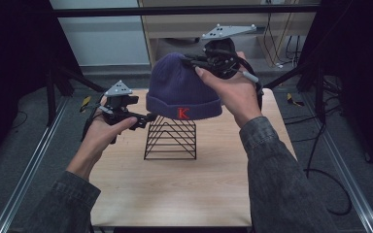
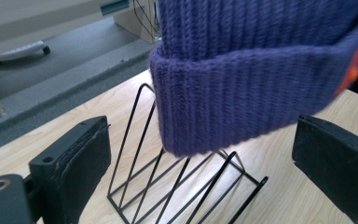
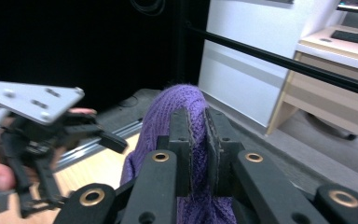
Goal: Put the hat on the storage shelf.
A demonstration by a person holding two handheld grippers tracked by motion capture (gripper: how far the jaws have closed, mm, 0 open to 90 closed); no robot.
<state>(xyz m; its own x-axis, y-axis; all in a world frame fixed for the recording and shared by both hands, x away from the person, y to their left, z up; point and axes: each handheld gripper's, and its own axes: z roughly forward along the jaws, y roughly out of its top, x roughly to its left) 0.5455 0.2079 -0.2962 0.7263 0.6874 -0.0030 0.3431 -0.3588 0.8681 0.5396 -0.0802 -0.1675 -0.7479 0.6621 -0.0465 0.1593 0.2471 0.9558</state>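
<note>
Above the black wire rack [image 1: 170, 138] on the worktop [image 1: 184, 194], the right gripper [image 1: 201, 62] pinches the purple beanie's [image 1: 182, 90] crown; the left gripper [image 1: 148, 117] waits beside it, jaws open.

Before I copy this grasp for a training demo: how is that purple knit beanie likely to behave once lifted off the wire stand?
The beanie will probably go floppy: its ribbed knit bunches where the right gripper pinches the crown. It looks light, hanging from that one pinch. The wire stand seems thin and could shift if the cuff snags.
</note>
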